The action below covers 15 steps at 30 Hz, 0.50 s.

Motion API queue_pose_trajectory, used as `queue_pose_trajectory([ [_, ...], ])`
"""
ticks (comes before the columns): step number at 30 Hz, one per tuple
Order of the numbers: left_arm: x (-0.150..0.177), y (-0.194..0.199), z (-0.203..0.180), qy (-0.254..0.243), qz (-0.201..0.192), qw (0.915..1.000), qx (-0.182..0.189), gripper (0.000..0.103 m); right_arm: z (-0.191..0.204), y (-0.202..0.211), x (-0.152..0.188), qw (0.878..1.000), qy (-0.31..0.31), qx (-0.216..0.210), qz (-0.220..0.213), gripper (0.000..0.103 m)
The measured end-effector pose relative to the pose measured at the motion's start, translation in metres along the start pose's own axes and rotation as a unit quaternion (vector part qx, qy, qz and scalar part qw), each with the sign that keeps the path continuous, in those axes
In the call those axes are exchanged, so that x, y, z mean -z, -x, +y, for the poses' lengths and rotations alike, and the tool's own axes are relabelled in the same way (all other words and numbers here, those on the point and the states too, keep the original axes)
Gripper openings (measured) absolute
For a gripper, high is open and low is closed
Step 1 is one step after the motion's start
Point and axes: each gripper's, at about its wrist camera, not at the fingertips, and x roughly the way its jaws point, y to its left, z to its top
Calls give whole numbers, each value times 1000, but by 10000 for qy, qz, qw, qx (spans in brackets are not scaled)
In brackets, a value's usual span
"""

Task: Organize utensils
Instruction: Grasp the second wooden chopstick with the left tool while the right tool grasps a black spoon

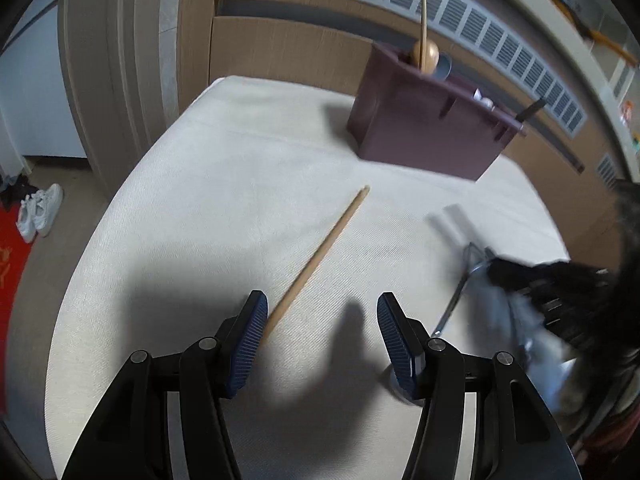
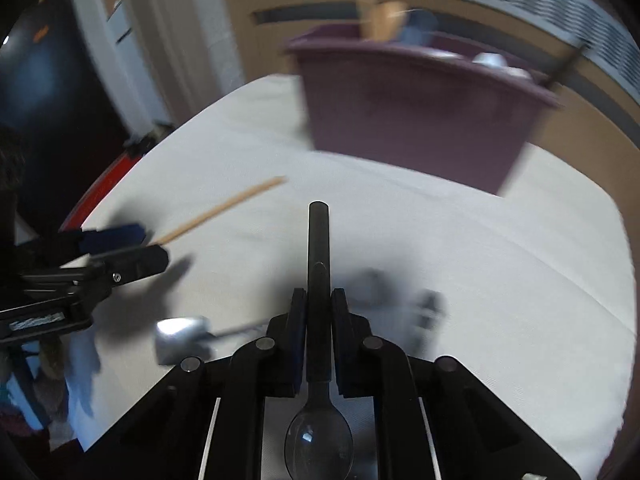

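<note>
Black plastic marked the spoon [image 2: 319,292] that was clamped by its handle in the right gripper [image 2: 319,320], bowl toward the camera at lower centre, handle tip aimed at the maroon utensil caddy [image 2: 416,120] at upper centre. It was judged that the spoon should be lifted above the caddy rim, turned upright and released only once inside a compartment. The left gripper [image 1: 322,336] was held low with jaws spread wide and empty, one blue pad [image 1: 246,344] just beside the wooden chopstick [image 1: 320,258] lying on the white cloth [image 1: 200,200]
</note>
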Motion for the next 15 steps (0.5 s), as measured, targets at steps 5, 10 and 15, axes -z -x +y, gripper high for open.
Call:
queue_pose_trajectory([
  [5,0,0,5,132,-135,9990,-404,58,-54,30,32,9982,-552,152,-154,11],
  [10,-2,-7,6,187,-5,9987,-483,58,-90,45,51,9948,-951,163,-337,11],
  [15,-1,-4,-14,10,318,9992,255,58,-108,56,61,9931,-1072,223,-411,11],
])
